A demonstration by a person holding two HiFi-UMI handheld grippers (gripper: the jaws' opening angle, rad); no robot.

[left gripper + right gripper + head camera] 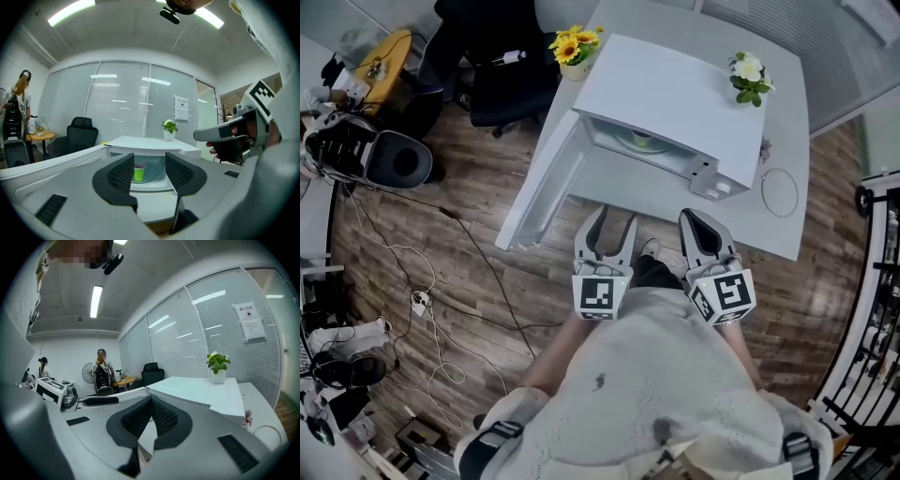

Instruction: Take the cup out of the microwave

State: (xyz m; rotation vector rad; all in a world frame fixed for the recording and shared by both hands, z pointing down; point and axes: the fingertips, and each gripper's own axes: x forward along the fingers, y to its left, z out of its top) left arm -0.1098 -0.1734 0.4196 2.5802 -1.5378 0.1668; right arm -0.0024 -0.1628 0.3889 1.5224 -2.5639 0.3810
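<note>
On the white bench (787,141) the microwave (675,103) stands with its door (539,187) swung wide open to the person's left. The green cup (139,172) sits upright inside on the glass plate (153,175), touched by nothing. Both tools are held out toward the opening, short of it. The left tool (149,164) has its jaws apart with nothing gripped, and the cup shows through the gap, farther off. The right tool (151,401) has its jaws pressed together, empty. Sunflowers (575,44) and a white-flowered plant (749,77) stand behind the microwave.
</note>
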